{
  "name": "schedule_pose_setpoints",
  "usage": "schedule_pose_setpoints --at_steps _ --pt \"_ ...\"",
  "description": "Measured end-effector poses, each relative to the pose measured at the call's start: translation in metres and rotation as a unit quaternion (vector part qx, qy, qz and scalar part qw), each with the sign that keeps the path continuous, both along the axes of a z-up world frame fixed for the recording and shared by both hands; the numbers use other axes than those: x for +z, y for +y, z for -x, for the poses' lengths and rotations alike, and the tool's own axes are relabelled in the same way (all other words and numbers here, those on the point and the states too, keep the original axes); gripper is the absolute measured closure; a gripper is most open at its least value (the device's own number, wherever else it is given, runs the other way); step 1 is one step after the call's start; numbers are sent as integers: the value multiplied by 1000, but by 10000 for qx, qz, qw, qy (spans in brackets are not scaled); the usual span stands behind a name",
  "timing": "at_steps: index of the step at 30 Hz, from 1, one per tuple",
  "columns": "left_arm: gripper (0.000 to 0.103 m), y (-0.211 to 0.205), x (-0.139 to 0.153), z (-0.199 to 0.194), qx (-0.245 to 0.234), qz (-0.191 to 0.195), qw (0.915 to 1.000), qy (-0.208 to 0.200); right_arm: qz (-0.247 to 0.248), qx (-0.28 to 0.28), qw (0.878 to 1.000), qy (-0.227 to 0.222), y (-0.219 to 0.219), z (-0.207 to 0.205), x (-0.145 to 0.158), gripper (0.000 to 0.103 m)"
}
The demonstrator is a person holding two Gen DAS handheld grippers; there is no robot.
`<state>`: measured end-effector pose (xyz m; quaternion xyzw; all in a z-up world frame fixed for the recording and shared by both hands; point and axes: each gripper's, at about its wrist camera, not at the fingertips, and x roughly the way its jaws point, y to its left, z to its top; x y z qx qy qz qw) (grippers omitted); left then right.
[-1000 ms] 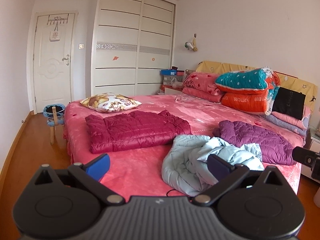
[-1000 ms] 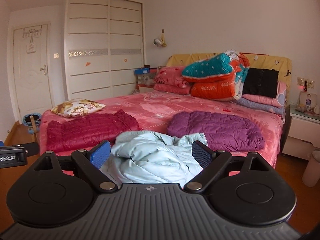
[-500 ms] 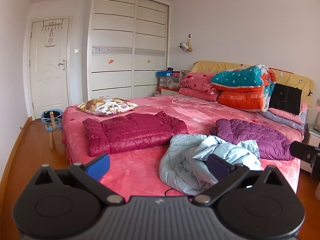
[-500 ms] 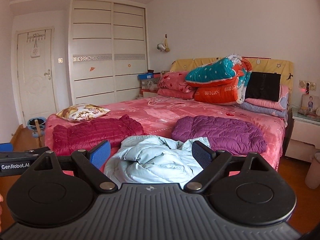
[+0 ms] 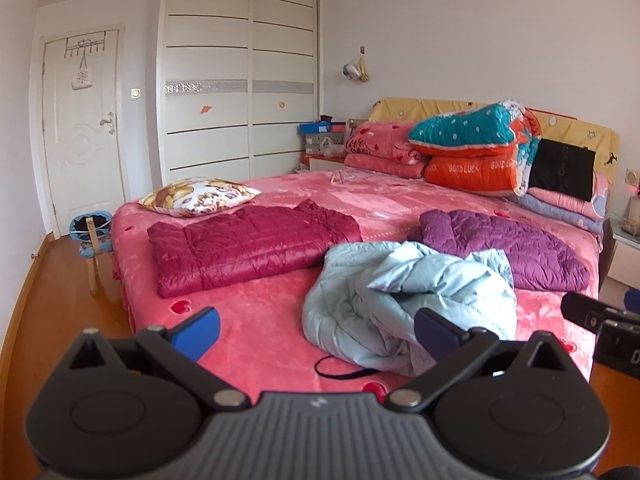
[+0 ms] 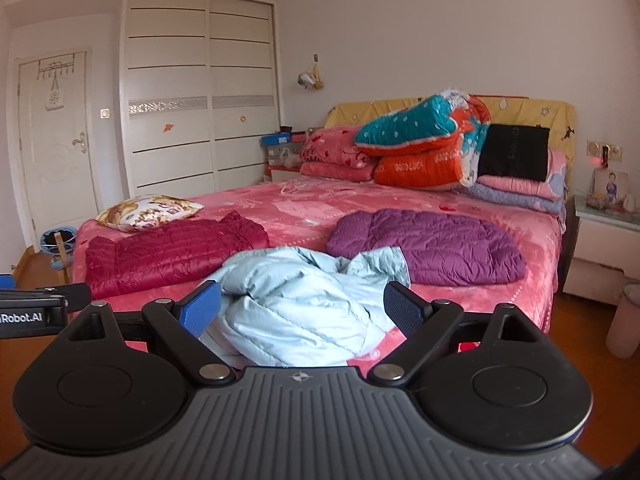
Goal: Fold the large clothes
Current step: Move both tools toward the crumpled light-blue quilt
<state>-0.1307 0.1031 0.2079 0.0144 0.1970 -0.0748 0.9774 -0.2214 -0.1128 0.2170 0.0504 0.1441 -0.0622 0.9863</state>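
Observation:
A crumpled light blue puffer jacket [image 5: 404, 296] lies at the near edge of the pink bed [image 5: 256, 320]; it also shows in the right wrist view [image 6: 296, 300]. A folded dark red jacket [image 5: 248, 244] lies to its left and a purple jacket [image 5: 504, 244] to its right. My left gripper [image 5: 316, 330] is open and empty, held off the bed's near edge. My right gripper [image 6: 302, 310] is open and empty, just short of the blue jacket.
A patterned pillow [image 5: 200, 196] lies at the bed's far left. Stacked quilts [image 5: 472, 148] sit at the headboard. A wardrobe [image 5: 240, 92] and door [image 5: 84, 128] stand behind. A nightstand [image 6: 604, 252] and bin [image 6: 624, 316] are at the right. A small stool [image 5: 94, 236] stands left of the bed.
Both grippers have moved a little closer to the bed and the blue jacket, with the view tilting up slightly. Both stay open. The clothes have not moved.

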Motion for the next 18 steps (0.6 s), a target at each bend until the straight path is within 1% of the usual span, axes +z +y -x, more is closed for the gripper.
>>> schedule_pose_setpoints --at_steps 9,12,18 --pt "1 -16 -16 -7 -129 -162 9996 193 -137 -199 9994 245 -16 -16 -33 0" --pt "1 -22 -23 -12 -132 -232 9992 285 -257 -263 9987 363 -24 -21 -44 0" --pt "1 -35 -35 -17 -173 -381 9984 390 -407 -394 9973 466 -35 -28 -59 0"
